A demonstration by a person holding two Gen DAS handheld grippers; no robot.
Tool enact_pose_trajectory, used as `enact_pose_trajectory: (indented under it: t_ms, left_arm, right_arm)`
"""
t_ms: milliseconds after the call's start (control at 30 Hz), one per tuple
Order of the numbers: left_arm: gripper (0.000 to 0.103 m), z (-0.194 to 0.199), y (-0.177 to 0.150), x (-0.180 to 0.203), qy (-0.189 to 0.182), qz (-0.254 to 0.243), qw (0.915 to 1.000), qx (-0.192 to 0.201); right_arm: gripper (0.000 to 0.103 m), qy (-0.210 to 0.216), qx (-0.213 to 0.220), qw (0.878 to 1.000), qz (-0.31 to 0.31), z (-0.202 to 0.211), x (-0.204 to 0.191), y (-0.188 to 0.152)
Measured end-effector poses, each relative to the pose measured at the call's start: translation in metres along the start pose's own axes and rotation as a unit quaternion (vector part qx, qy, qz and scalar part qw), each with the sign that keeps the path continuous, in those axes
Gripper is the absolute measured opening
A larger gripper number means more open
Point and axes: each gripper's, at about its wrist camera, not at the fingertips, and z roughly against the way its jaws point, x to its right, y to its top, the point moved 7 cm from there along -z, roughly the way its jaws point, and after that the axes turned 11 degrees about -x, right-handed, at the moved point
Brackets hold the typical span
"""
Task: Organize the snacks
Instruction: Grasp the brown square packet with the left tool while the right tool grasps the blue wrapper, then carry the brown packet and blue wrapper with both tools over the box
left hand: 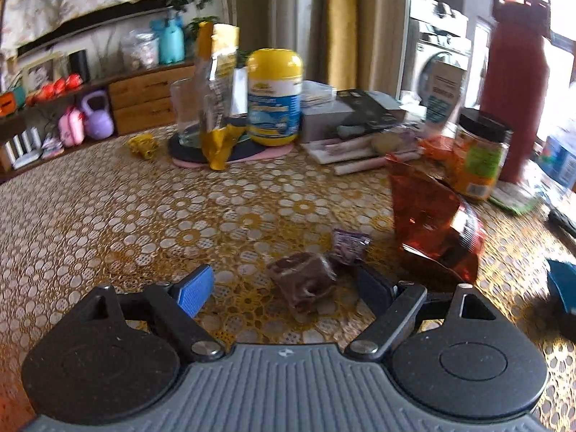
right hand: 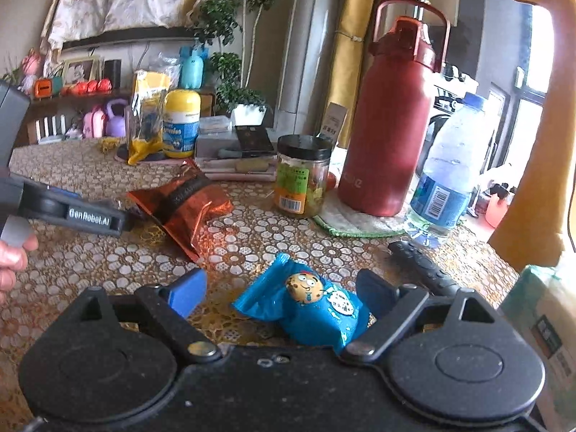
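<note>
Left gripper [left hand: 284, 291] open, fingers straddling a brown wrapped snack [left hand: 304, 282] lying on the table [left hand: 108, 216], nearer the right finger. Right gripper [right hand: 280, 295] open likewise — a blue cookie packet [right hand: 316, 306] sits between its fingers, long axis slanted across the gap. Orange foil bag [right hand: 187, 198] lies beyond, nearer the left gripper.

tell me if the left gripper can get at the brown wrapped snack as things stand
Probably yes. The left gripper has its jaws open, and the brown wrapped snack lies on the table between them, nothing over it. The small purple packet sits just behind it and might get nudged.
</note>
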Motion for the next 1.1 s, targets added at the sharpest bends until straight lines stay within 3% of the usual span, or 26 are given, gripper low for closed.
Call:
enact_pose_trajectory:
  t_ms: [133, 233, 300, 367, 633, 700, 833, 1100]
  left_arm:
    - [0.083, -0.001, 0.001, -0.006, 0.001, 0.016, 0.9999, 0.001]
    - [0.063, 0.001, 0.001, -0.004, -0.006, 0.011, 0.9999, 0.007]
    - [0.058, 0.002, 0.001, -0.003, -0.009, 0.008, 0.9999, 0.008]
    - [0.040, 0.004, 0.001, -0.001, -0.018, 0.005, 0.9998, 0.011]
    - [0.039, 0.024, -0.003, 0.003, -0.027, -0.017, 0.9989, 0.033]
    - [0.039, 0.034, -0.004, 0.004, -0.029, -0.022, 0.9985, 0.040]
    - [0.039, 0.055, -0.008, 0.005, -0.030, -0.032, 0.9978, 0.050]
    - [0.039, 0.094, -0.026, -0.002, -0.031, -0.036, 0.9972, 0.057]
  right_arm:
    - [0.090, 0.004, -0.004, 1.000, -0.001, -0.005, 0.001, -0.002]
    - [0.090, 0.005, -0.007, 1.000, -0.002, -0.008, 0.003, -0.003]
    - [0.090, 0.011, -0.008, 1.000, 0.001, -0.011, 0.003, -0.003]
    - [0.096, 0.012, -0.008, 1.000, 0.005, -0.012, 0.002, -0.003]
    - [0.096, 0.026, -0.017, 0.999, 0.014, -0.020, 0.001, -0.003]
    - [0.092, 0.028, -0.020, 0.999, 0.010, -0.021, 0.002, -0.004]
    - [0.068, 0.016, -0.017, 1.000, -0.003, -0.019, 0.009, -0.005]
    - [0.052, 0.009, -0.008, 1.000, -0.017, -0.013, 0.016, -0.009]
